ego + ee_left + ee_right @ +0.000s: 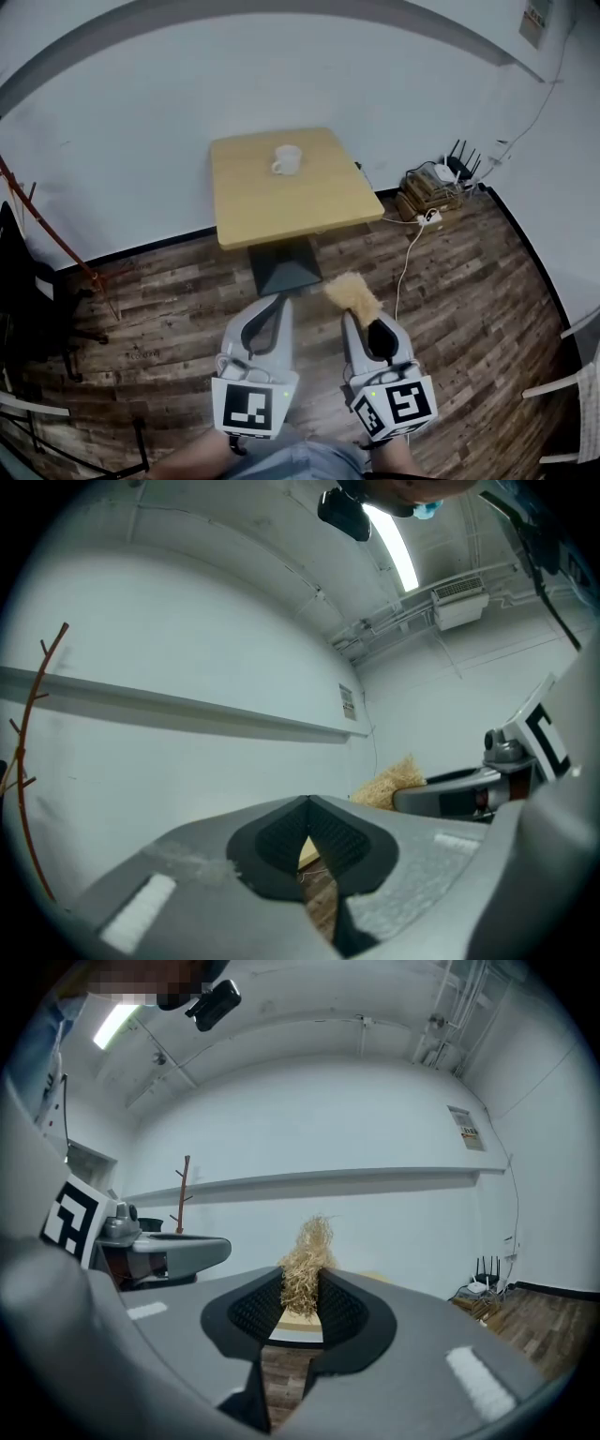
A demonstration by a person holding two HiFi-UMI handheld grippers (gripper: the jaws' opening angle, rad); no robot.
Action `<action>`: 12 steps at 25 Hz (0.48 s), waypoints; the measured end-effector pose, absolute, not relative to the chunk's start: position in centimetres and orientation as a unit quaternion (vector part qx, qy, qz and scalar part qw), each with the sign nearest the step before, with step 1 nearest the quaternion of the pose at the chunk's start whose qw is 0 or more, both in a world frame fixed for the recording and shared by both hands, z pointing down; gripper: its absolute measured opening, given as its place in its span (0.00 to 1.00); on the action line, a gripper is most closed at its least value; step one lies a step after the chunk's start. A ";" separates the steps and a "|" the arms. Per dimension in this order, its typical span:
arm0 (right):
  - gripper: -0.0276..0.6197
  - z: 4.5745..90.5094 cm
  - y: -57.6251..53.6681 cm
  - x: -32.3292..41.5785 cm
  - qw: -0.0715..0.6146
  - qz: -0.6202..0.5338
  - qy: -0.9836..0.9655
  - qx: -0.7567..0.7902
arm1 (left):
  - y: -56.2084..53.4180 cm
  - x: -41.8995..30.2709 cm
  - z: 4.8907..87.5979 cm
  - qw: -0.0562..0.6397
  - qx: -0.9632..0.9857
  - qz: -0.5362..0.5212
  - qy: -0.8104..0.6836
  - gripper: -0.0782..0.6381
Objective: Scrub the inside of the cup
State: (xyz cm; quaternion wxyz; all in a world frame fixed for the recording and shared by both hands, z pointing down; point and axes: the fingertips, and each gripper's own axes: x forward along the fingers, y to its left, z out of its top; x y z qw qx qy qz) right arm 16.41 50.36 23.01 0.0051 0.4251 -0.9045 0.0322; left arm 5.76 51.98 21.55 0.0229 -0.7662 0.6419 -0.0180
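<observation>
Marker cubes on the 2 tools sit lowest in the head view, both tools held level over the plank floor [469,281] and pointing toward the desk [244,202]. Left tool [281,302] has its jaws pressed together with nothing between them; only floor and a sliver of desk show through the small gap behind the tips. Right tool [349,314] pinches a scrubber [353,293], a straw-coloured fibre tuft whose lower part is squeezed between the pads while the loose end sticks out past the tips. The cup [287,160], white and upright, stands near the far edge of the desk, about midway along it, handle toward the left edge, well apart from both tools. Scrubbing has not begun; the step in hand looks like the approach, with the scrubber already picked up. Next, both tools need to reach the desk: the left one would have to spread its jaws and steady the cup by its wall or handle, then the right one must tip down and feed the tuft through the mouth without knocking the cup over.
</observation>
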 end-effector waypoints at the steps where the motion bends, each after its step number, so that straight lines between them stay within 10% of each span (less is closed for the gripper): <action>1: 0.19 22.7 49.8 15.8 0.003 0.029 -0.905 0.425 | 51.4 5.3 21.3 0.027 -0.768 -0.016 0.640 0.14; 12: 0.19 22.4 44.9 13.9 0.015 0.021 -0.899 0.438 | 46.2 3.4 23.0 -0.001 -0.778 -0.020 0.627 0.14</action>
